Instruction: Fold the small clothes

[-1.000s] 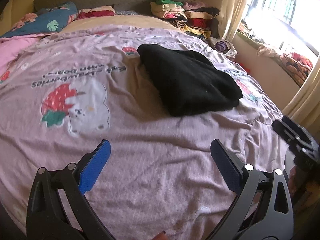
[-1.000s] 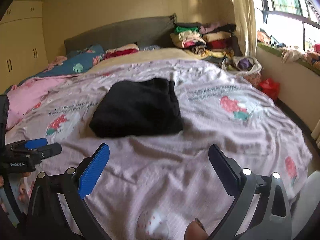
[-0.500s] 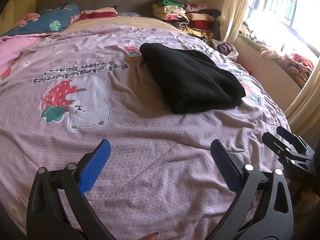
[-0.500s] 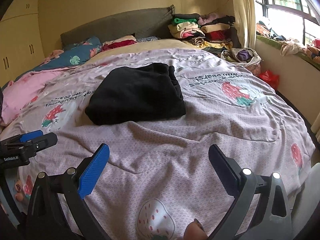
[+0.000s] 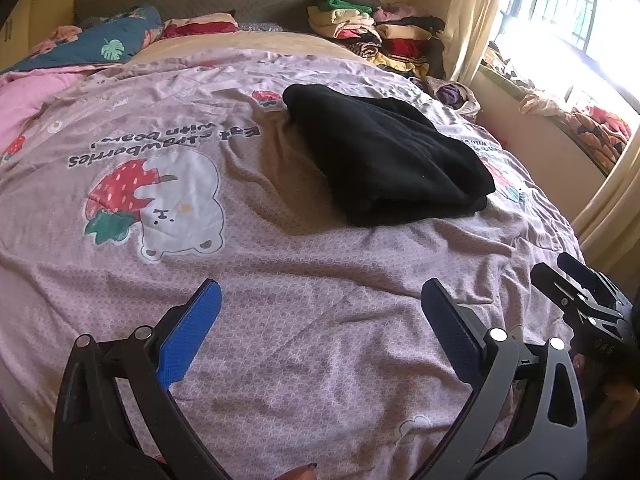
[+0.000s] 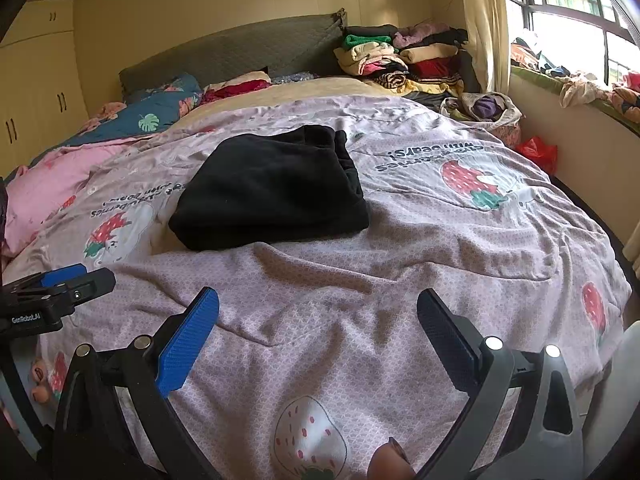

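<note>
On the pink strawberry-print bedspread (image 5: 280, 280), a folded black garment (image 5: 384, 160) is lying near the middle; the left gripper (image 5: 320, 320) and the right gripper (image 6: 318, 320) are hovering near the bed's foot, well apart from it, fingers spread wide and holding nothing; stacked clothes (image 6: 396, 60), perhaps folded, are sitting by the headboard (image 6: 240, 56).

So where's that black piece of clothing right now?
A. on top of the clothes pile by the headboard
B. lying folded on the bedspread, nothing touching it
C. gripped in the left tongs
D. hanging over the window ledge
B: the black garment lies folded on the bedspread, while the left tongs and right tongs are both open and empty, short of it.
</note>
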`<state>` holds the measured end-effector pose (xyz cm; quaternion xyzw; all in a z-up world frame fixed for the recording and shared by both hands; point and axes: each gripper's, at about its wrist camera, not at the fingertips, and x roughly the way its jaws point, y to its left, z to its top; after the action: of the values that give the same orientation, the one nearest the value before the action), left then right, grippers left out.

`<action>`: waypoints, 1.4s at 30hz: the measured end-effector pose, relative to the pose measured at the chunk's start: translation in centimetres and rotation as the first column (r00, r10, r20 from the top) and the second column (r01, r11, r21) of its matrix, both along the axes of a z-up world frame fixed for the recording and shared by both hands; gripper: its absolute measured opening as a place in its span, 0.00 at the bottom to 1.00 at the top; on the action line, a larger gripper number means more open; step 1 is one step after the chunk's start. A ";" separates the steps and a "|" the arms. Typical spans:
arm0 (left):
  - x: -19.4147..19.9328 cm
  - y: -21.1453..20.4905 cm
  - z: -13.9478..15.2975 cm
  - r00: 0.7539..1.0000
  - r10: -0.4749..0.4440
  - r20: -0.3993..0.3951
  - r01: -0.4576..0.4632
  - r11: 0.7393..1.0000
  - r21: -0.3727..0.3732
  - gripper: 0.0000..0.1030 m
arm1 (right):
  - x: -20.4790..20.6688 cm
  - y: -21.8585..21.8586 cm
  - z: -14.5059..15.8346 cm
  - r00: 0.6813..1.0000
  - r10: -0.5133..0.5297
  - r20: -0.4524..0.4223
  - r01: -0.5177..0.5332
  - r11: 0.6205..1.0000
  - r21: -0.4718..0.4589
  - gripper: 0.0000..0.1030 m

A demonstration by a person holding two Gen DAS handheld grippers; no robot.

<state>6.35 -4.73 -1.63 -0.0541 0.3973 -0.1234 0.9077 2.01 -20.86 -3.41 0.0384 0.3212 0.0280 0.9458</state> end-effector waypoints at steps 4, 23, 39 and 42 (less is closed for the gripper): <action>0.0 0.0 -0.1 1.000 0.007 -0.003 -0.007 1.000 0.010 0.91 | 0.0 0.0 0.0 1.000 0.000 0.000 0.000 1.000 0.000 0.96; -0.1 -0.1 0.1 1.000 0.007 0.000 -0.007 1.000 0.018 0.91 | 0.0 0.0 0.0 1.000 -0.002 0.000 0.002 1.000 -0.005 0.96; 0.1 0.1 0.2 1.000 0.019 -0.009 -0.018 0.999 0.037 0.91 | -0.2 -0.4 -0.1 1.000 -0.004 0.001 0.004 1.000 -0.003 0.96; 0.2 0.3 0.0 1.000 0.026 -0.016 -0.025 0.999 0.039 0.91 | -0.4 -0.7 -0.1 1.000 -0.011 0.003 0.011 1.000 0.001 0.96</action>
<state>6.57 -4.46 -1.64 -0.0426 0.4065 -0.1035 0.9068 1.59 -21.59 -3.53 0.0403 0.3194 0.0231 0.9465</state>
